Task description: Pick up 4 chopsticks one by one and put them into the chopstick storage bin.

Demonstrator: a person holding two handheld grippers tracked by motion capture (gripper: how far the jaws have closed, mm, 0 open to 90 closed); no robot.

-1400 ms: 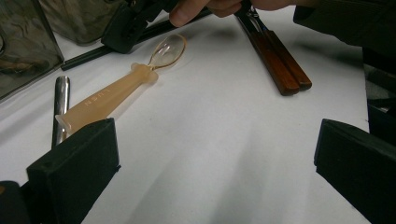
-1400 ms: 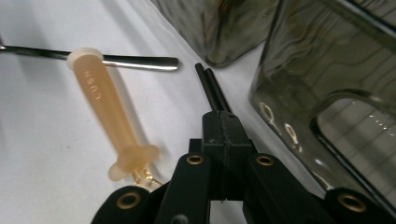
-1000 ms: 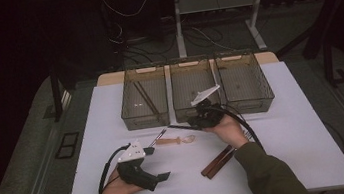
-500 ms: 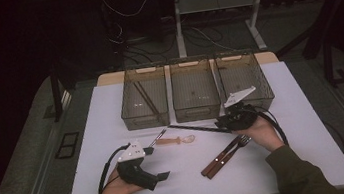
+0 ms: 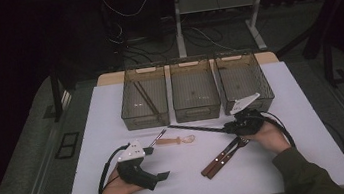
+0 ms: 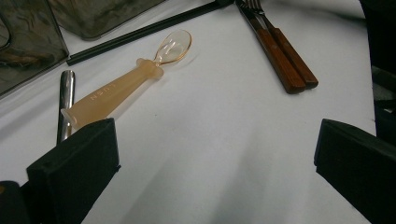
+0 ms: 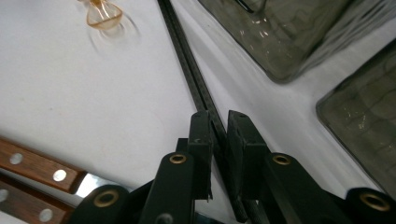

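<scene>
The right gripper [image 7: 218,122], its jaws just closing around the black chopsticks [image 7: 187,60], should clamp both sticks squarely before lifting.

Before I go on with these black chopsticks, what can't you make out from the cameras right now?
- Whether the right gripper pads press the black chopsticks or just straddle them: right gripper view, jaws cover the contact.
- Fork tines: left gripper view, cut off by top edge.
- Contents of the right bin: high view, too dark.
</scene>
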